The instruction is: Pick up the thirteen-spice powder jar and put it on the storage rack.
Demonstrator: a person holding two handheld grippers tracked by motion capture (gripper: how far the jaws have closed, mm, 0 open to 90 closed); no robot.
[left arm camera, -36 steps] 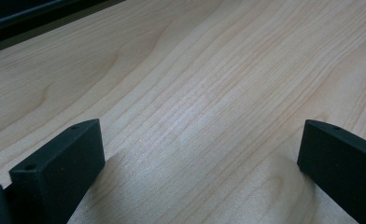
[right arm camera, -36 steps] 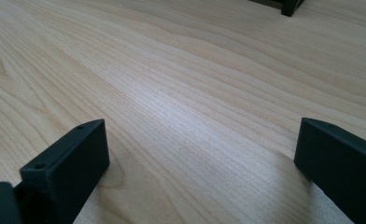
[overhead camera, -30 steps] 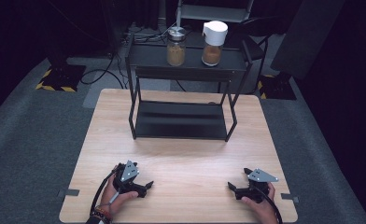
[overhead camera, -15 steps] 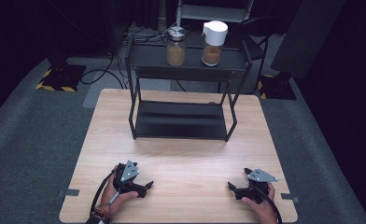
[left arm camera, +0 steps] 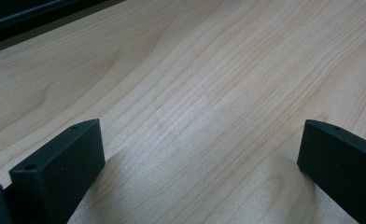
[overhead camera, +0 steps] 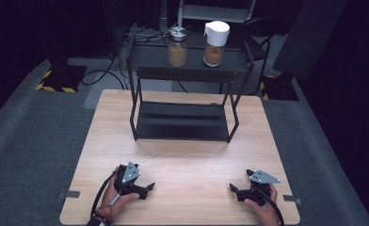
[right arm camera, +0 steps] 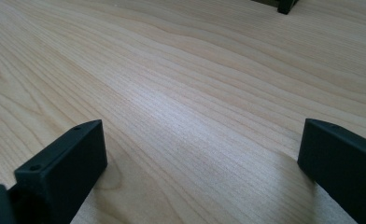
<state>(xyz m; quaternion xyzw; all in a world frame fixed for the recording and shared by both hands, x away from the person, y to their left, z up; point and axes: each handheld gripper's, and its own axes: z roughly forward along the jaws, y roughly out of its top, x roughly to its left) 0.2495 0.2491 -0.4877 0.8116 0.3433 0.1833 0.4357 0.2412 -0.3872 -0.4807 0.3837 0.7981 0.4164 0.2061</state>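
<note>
Grippers rest low on the near edge of the table (overhead camera: 182, 155), one in each hand, well apart from each other. The left gripper (overhead camera: 147, 187) sits at the near left, its tips pointing inward toward the middle; the right gripper (overhead camera: 233, 188) sits at the near right, likewise turned inward. In both gripper views the black jaws stand wide apart with bare wood grain between them, so each is fully open and holds nothing.

Farther off, a black two-tier rack (overhead camera: 182, 134) stands at the far half of the table. On its top shelf are two jars, both upright and holding a brown filling: a metal-lid jar (overhead camera: 177, 47) to the left and a white-cap jar (overhead camera: 215, 44) to the right, near each other but apart. The lower shelf looks bare. A rack foot (right arm camera: 286, 5) shows at the top edge of the right gripper view.

This reads as a start pose, with no reach begun and no jar touched. The likely next move is a lift and a long forward reach to the top shelf, coming in level with a jar's body so the open jaws pass either side of it, clear of the neighbouring jar and the rack's frame.
</note>
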